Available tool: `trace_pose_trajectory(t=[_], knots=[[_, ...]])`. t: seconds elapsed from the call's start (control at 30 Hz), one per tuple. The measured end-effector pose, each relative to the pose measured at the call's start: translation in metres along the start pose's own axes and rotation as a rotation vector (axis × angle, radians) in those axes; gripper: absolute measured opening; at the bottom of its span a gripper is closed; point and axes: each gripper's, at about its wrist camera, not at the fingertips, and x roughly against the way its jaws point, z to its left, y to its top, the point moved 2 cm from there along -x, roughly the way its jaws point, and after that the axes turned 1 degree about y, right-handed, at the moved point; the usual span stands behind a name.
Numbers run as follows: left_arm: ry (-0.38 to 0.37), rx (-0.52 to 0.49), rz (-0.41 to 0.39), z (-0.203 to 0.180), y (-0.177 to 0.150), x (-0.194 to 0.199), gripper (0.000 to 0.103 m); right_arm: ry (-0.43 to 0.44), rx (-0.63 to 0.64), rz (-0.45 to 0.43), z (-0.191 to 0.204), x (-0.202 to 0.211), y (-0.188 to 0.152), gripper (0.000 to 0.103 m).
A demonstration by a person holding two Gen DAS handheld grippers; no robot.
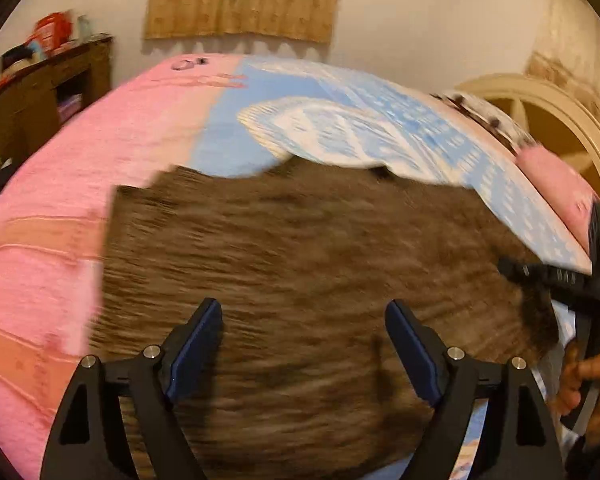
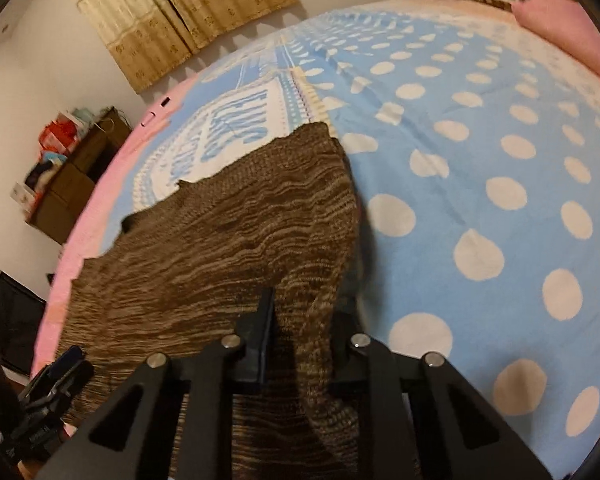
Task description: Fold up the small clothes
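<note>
Brown knit garment (image 1: 300,264) spread across bed (image 2: 480,200), near edge. Right gripper (image 2: 300,340) clamped on raised fold at right side; may slip, knit loose. Left gripper (image 1: 302,344) spread wide above cloth, holding nothing. Motion blur hides weave; near hem cut off.

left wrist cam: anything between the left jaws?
Only the brown knit garment, lying below the open left gripper, ungripped, in the left wrist view. The right gripper pinches its edge.

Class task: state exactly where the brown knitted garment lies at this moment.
The brown knitted garment lies spread on the bed's blue and pink blanket; the open left gripper hovers over it, and the right gripper pinches its right edge.
</note>
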Motion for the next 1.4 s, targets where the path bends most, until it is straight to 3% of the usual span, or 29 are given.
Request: trace_pose_trajectory(t=[0.07,0.13,0.17,0.23,0.3,0.47,0.57,0.73,0.83,0.93,1.03,1.17,1.23,1.27,1.3,1.4], knots=[[0.018,0.04,-0.006,0.019,0.004,0.002,0.084,0.03,-0.041,0.008,-0.006,-0.005,0.001,0.03],[0.034,0.065,0.018,0.037,0.003,-0.004,0.084,0.108,-0.11,0.003,-0.014,-0.008,0.004,0.046],[0.035,0.073,0.032,0.043,0.001,-0.008,0.084,0.137,-0.133,0.0,-0.016,-0.009,0.005,0.047],[0.015,0.057,0.017,0.047,-0.006,-0.014,0.084,0.132,-0.137,0.002,-0.015,-0.011,0.007,0.045],[0.05,-0.013,-0.003,0.037,-0.013,-0.016,0.087,0.037,-0.071,0.013,-0.008,-0.012,0.007,0.025],[0.113,-0.105,0.034,0.021,-0.013,-0.024,0.096,-0.057,0.004,0.009,0.012,-0.005,0.012,0.021],[0.063,-0.068,0.018,0.029,-0.012,-0.021,0.096,-0.11,0.122,-0.046,0.046,0.009,0.017,0.021],[-0.086,0.086,-0.04,0.052,-0.006,-0.004,0.096,-0.127,0.305,-0.062,0.116,0.02,0.018,0.02],[-0.097,0.15,-0.056,0.055,0.008,0.01,0.096,-0.126,0.359,-0.061,0.144,0.019,0.015,0.02],[-0.119,0.114,-0.065,0.039,0.027,0.011,0.096,-0.121,0.378,-0.065,0.154,0.014,0.01,0.02],[-0.063,0.046,-0.063,0.017,0.039,-0.004,0.097,-0.119,0.375,-0.069,0.157,0.01,0.006,0.02],[0.014,0.086,0.029,-0.002,0.05,-0.044,0.097,-0.101,0.346,-0.084,0.15,0.016,0.004,0.02],[0.144,0.054,0.119,-0.006,0.043,-0.077,0.097,-0.084,0.342,-0.092,0.15,0.021,0.003,0.02],[0.186,0.013,0.127,-0.011,0.04,-0.086,0.097,-0.073,0.345,-0.094,0.151,0.024,0.002,0.02],[0.219,-0.057,0.074,-0.02,0.038,-0.086,0.097,-0.069,0.352,-0.096,0.153,0.026,0.002,0.02],[0.215,-0.092,0.079,-0.025,0.04,-0.086,0.097,-0.051,0.369,-0.101,0.161,0.031,0.003,0.02]])
